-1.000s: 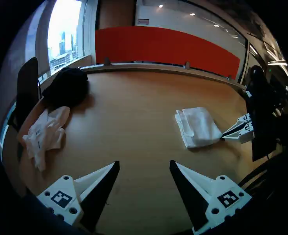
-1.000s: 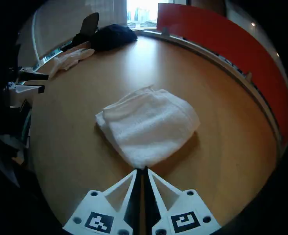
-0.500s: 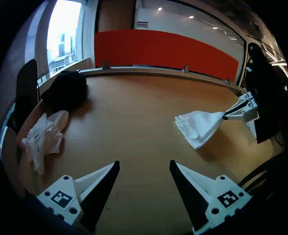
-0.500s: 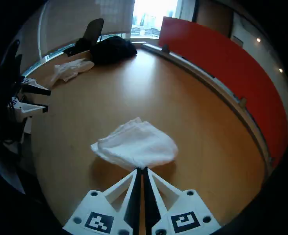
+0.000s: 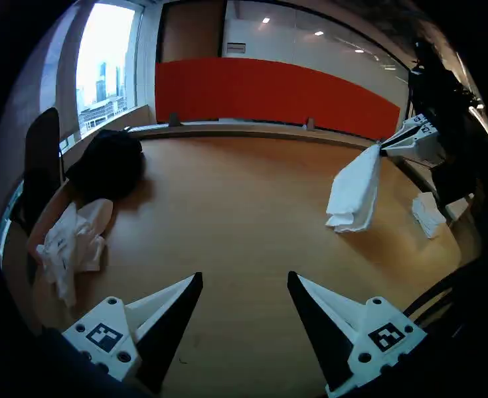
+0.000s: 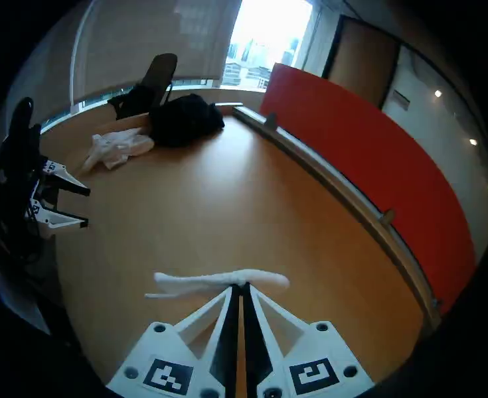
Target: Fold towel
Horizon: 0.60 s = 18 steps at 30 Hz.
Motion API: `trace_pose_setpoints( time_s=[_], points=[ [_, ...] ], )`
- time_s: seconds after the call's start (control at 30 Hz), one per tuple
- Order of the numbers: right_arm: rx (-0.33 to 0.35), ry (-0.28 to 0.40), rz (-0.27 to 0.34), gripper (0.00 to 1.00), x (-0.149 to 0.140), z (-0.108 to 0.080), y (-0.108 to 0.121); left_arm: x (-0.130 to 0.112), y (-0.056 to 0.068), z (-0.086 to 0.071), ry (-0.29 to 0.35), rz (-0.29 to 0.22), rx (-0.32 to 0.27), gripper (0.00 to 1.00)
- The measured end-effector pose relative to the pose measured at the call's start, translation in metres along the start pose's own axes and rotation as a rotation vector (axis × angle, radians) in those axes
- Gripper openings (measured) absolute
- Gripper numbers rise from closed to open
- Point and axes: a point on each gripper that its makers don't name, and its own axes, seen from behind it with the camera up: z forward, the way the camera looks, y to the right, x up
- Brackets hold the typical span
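A folded white towel [image 5: 355,189] hangs in the air over the wooden table [image 5: 244,199], held by one corner. My right gripper [image 6: 242,288] is shut on that corner; in the right gripper view the towel [image 6: 217,280] shows edge-on just past its fingertips. The same gripper [image 5: 384,140] appears at the right of the left gripper view, high above the table. My left gripper [image 5: 244,282] stays open low over the near part of the table with nothing between its fingers. It also shows at the left of the right gripper view [image 6: 78,205].
A crumpled white cloth [image 5: 71,242] lies at the table's left edge beside a black bag [image 5: 107,162] and a dark chair [image 5: 44,152]. Another folded white towel [image 5: 428,213] lies at the far right. A red partition [image 5: 277,93] runs along the table's back edge.
The right gripper has lifted the folded towel off the table by its corner; the towel now hangs down in the air. The left gripper has stayed in place, open.
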Motion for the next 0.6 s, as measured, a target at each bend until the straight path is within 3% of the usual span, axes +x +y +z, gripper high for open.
trace_pose_setpoints(
  time_s=[0.6],
  points=[
    [-0.088, -0.008, 0.058, 0.04, -0.021, -0.044, 0.057, 0.007, 0.003, 0.002, 0.009, 0.008, -0.017, 0.94]
  ],
)
